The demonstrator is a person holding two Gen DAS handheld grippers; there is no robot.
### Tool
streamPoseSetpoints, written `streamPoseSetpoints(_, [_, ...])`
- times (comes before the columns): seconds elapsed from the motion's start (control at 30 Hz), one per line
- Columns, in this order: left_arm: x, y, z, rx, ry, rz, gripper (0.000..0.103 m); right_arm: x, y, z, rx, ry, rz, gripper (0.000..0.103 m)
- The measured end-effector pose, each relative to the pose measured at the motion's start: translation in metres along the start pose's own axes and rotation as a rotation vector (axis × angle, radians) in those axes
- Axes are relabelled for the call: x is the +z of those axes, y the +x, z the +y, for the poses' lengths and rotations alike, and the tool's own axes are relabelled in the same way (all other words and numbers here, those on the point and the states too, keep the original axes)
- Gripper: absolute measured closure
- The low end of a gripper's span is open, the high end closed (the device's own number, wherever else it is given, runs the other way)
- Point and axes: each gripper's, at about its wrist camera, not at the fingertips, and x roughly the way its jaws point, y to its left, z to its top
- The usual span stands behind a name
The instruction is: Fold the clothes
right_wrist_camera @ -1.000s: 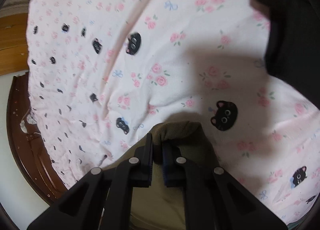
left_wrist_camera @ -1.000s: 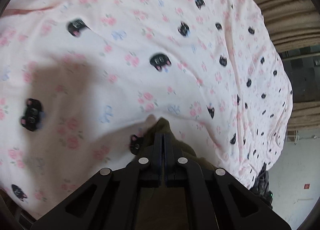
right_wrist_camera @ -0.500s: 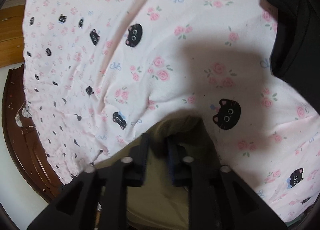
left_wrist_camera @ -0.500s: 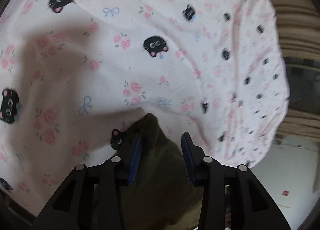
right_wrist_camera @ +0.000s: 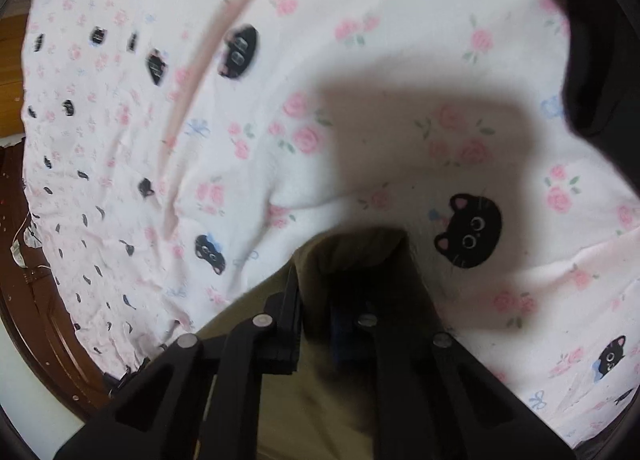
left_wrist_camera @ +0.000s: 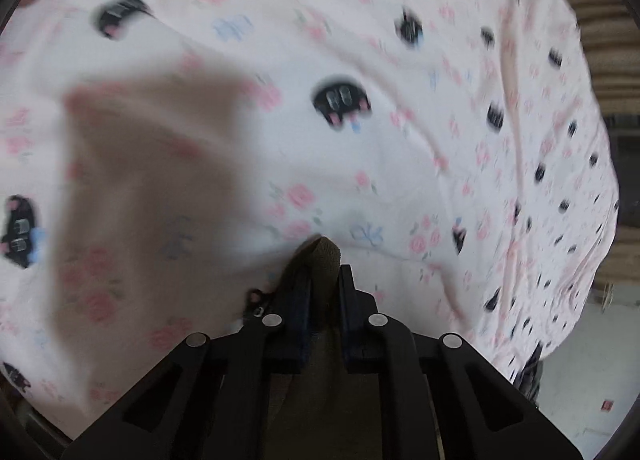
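An olive-green garment (left_wrist_camera: 320,254) lies on a pink bed sheet (left_wrist_camera: 380,148) printed with black cats and roses. In the left wrist view a pinched corner of it pokes up between the black fingers. My left gripper (left_wrist_camera: 323,274) is closing, and its pads press on that cloth. In the right wrist view the same olive garment (right_wrist_camera: 352,246) bunches in a thick fold over the fingertips. My right gripper (right_wrist_camera: 318,294) is closing too, with the fold caught between its jaws. The rest of the garment hangs hidden under both grippers.
A black garment (right_wrist_camera: 600,60) lies on the sheet (right_wrist_camera: 280,132) at the upper right of the right wrist view. A dark wooden bed frame (right_wrist_camera: 36,300) curves along the sheet's left edge. A dark heap of clothes (left_wrist_camera: 528,376) sits past the sheet's lower right edge, above pale floor.
Both grippers stood shut on the olive cloth, spread their jaws half a second ago, and have now closed on it again. Both sank slightly towards the sheet.
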Motion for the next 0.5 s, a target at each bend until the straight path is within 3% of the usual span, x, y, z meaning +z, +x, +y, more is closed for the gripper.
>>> streamPoseSetpoints(0.1, [0.0,-0.014,0.003,-0.03,-0.017,-0.034,0.094,-0.003,-0.023,0.0,0.056,-0.008,-0.071,0.094])
streamPoseSetpoints(0.37, [0.008,-0.036,0.003,-0.079,-0.026,-0.172,0.098,0.005,-0.057,0.015,0.092,-0.09,-0.178,0.094])
streamPoseSetpoints(0.43, [0.014,-0.03,0.014,-0.065,-0.048,-0.167,0.098,0.009,-0.054,0.016,0.093,-0.095,-0.186,0.094])
streamPoseSetpoints(0.5, [0.014,-0.017,0.023,-0.063,-0.083,-0.113,0.098,0.012,-0.046,0.01,0.079,-0.079,-0.168,0.094])
